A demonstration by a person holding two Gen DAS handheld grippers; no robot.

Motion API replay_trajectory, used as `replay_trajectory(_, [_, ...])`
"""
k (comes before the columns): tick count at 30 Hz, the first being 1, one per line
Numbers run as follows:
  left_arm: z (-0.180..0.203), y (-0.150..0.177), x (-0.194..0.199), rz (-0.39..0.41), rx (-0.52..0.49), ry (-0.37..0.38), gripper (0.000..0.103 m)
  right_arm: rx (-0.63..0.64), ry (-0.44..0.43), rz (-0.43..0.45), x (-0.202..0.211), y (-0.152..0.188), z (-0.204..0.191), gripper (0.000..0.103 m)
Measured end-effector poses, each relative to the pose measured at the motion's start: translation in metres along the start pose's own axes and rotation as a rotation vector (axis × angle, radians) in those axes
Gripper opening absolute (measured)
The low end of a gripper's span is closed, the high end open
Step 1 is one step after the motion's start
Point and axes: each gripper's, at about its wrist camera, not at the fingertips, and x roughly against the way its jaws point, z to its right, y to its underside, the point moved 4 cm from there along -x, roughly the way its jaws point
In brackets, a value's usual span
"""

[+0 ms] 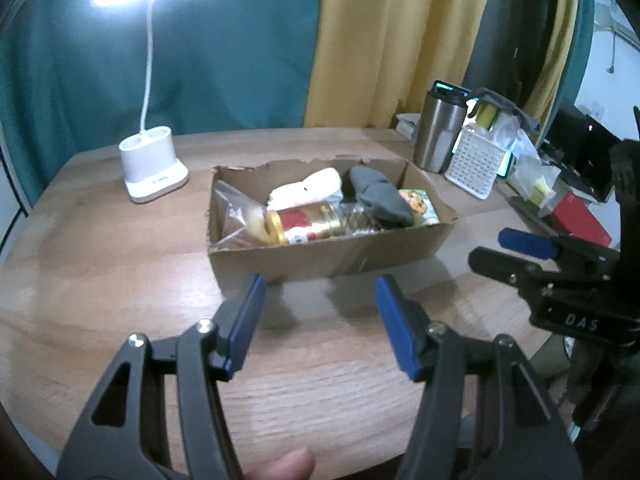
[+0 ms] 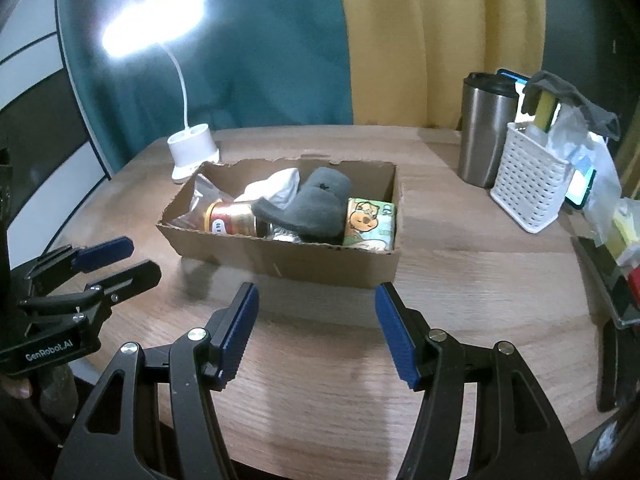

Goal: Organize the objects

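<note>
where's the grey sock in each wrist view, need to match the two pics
Left wrist view: the grey sock lies right of centre, at the right end of the cardboard box, beside the cartoon packet.
Right wrist view: the grey sock sits at picture centre, draped over the box's middle.
Shared landmark: the white desk lamp, behind the box's left end.

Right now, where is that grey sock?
The grey sock lies inside the cardboard box at mid-table in both views, draped between the white cloth and the cartoon packet.
</note>
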Motion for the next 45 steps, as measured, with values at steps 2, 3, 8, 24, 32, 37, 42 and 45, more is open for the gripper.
replay_trajectory(2, [-0.001,0.001,0.004,0.011,0.003,-0.005,0.060,0.000,0.003,0.006,0.003,0.001,0.000,0.064])
replay_trajectory(3, [0.000,0.002,0.006,0.013,0.007,0.001,0.060,0.003,0.007,0.008,0.004,0.001,0.000,0.064])
replay_trajectory(8, [0.002,0.008,0.007,0.000,0.008,0.019,0.060,0.003,0.010,0.017,0.008,0.004,-0.001,0.073])
replay_trajectory(24, [-0.001,0.008,0.009,0.021,0.012,0.018,0.102,-0.004,0.018,0.014,0.008,0.007,0.003,0.073])
replay_trajectory(32, [-0.003,0.006,0.007,0.017,0.013,0.007,0.102,-0.004,0.020,0.012,0.005,0.006,0.004,0.073])
replay_trajectory(37, [-0.004,0.005,0.006,0.015,0.013,0.007,0.102,-0.003,0.013,0.009,0.005,0.004,0.004,0.073])
replay_trajectory(42, [-0.007,0.004,0.005,0.014,0.013,-0.001,0.102,0.002,0.015,0.008,0.004,0.004,0.003,0.073])
replay_trajectory(45, [-0.009,0.004,0.004,0.014,0.016,-0.003,0.102,0.000,0.020,0.010,0.004,0.003,0.004,0.073])
